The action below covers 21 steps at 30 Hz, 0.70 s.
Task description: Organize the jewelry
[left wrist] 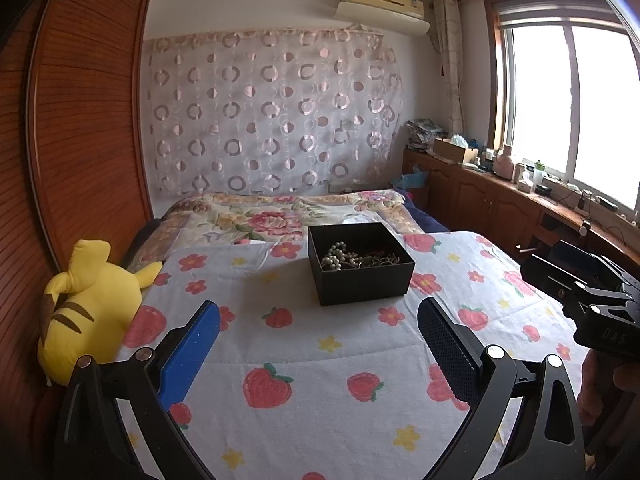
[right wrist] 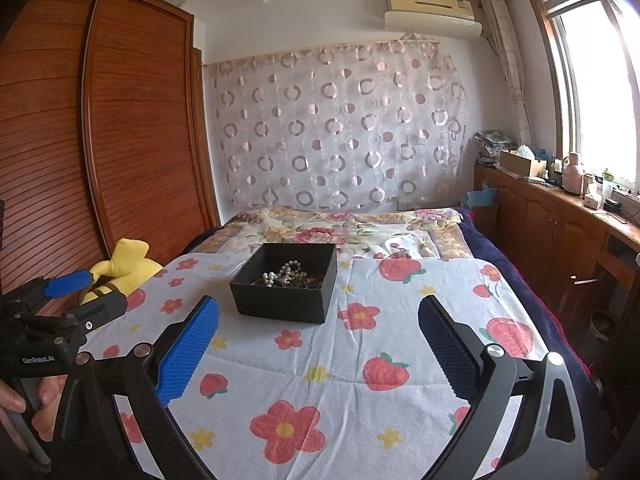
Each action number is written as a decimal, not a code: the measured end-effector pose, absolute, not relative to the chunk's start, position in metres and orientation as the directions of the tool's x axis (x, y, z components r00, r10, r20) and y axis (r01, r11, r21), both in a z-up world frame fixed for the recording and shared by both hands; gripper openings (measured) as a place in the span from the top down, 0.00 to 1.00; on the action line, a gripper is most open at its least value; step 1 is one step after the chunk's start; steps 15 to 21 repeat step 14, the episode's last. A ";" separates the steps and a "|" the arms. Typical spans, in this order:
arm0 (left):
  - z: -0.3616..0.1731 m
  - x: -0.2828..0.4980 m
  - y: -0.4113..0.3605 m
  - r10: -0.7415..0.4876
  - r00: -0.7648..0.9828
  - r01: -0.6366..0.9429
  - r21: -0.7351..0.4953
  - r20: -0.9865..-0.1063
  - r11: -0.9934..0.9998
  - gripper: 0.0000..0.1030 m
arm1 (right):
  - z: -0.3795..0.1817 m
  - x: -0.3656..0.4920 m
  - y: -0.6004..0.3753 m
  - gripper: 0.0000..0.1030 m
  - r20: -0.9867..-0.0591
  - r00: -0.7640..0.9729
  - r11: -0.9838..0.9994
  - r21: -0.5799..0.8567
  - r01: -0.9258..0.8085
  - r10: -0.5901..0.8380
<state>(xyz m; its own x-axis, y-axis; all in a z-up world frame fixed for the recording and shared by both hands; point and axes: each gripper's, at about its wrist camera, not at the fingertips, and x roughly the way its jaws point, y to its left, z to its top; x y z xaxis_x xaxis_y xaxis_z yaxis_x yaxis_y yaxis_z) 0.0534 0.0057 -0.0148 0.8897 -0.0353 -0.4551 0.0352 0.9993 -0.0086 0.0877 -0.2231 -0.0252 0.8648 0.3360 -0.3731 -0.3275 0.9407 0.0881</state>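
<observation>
Box [left wrist: 362, 270] w/ jewelry [left wrist: 352, 259] upright, corner-on, mouth up; L [left wrist: 320, 320] & R gripper [right wrist: 320, 320] jaws open, empty.

My left gripper [left wrist: 318, 320] spread wide, empty, level. My right gripper [right wrist: 318, 320] likewise wide, empty. Hand [right wrist: 24, 404] wraps left handle.

Tangled jewelry [left wrist: 362, 258] lies half hidden behind the black box [left wrist: 362, 280] wall; darker pieces indistinguishable.

Your open black box [left wrist: 360, 264] sits upright on the flowered bedspread [left wrist: 320, 360], a pearl necklace [left wrist: 340, 257] tangled with darker jewelry inside.
</observation>
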 end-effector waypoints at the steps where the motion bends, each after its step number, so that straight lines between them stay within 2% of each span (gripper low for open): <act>1: -0.013 0.054 0.004 -0.036 0.890 0.035 -0.009 -0.455 0.999 0.07 | -0.025 0.088 -0.223 0.02 -0.373 0.865 0.941 0.088 -0.327 0.336; 21: -0.011 0.054 -0.002 -0.035 0.891 0.035 -0.008 -0.453 0.999 0.07 | -0.022 0.088 -0.224 0.02 -0.370 0.867 0.942 0.092 -0.323 0.333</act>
